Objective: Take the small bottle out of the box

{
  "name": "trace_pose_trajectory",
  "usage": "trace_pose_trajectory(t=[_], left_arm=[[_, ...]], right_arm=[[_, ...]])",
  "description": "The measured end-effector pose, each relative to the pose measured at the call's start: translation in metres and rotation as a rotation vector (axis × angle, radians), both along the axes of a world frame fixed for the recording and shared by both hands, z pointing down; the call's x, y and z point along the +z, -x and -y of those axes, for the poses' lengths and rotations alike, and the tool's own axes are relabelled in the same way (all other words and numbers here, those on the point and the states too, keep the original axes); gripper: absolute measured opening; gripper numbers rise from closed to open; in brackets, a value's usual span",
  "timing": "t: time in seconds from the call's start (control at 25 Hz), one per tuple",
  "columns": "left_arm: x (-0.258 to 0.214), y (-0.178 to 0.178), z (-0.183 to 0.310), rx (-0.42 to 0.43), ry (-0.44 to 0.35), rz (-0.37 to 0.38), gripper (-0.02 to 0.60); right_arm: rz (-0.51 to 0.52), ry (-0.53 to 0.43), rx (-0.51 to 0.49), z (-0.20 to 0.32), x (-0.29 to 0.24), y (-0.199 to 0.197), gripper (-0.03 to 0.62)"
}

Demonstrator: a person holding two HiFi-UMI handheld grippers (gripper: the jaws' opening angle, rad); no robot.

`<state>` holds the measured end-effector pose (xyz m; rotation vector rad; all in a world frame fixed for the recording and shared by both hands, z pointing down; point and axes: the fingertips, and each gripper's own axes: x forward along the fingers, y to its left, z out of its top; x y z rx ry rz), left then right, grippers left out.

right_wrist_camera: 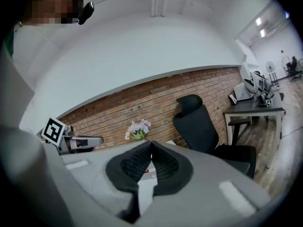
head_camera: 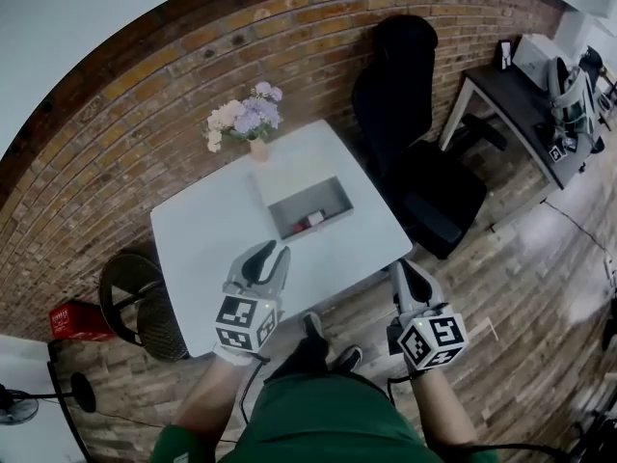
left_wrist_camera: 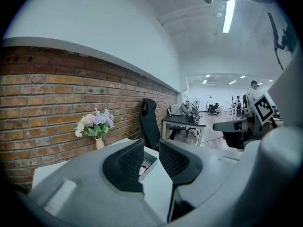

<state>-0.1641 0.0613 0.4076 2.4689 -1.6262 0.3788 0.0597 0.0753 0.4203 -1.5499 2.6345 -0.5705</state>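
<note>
Green clothing (head_camera: 318,422) of the person fills the near edge of the head view. Just beyond it are both grippers, short of the box. The left gripper (head_camera: 280,252) hangs over the near part of the white table (head_camera: 207,244), its jaws drawn in to a narrow slit with nothing between them. The right gripper (head_camera: 403,266) is off the table's near right corner, above the wooden floor (head_camera: 501,287), pads pressed together and empty. Farther on, mid-table, stands the open grey box (head_camera: 323,193). The small bottle (head_camera: 310,221) lies on its side inside, toward the near wall, untouched. Behind the box stands a vase of flowers (head_camera: 247,122) at the table's far edge against the brick wall (head_camera: 145,95); a black chair (head_camera: 415,152) stands to the right. Likely hazards: closed jaws would push the lying bottle away rather than straddle it, the light box could slide or lift with the bottle if left unbraced, and an overshoot would tip the vase.
</note>
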Motion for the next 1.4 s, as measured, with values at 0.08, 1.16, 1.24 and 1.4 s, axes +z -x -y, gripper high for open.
trace_pose_trajectory(t=[0.08,1.16,1.24,1.4], left_arm=[[0.01,0.003,0.018,0.013,0.041,-0.011,0.104],[0.137,0.016,0.15,0.547,0.436,0.247,0.104],[0.15,0.009,0.153,0.591,0.482,0.276,0.104],[0.177,-0.006,0.159,0.605,0.579,0.285,0.113]], right_arm=[[-0.006,0.008,0.011,0.01,0.002,0.001,0.003],[-0.141,0.014,0.046,0.147,0.0,0.047,0.003],[-0.123,0.027,0.032,0.153,0.006,0.047,0.003],[-0.103,0.051,0.0,0.158,0.017,0.039,0.003]])
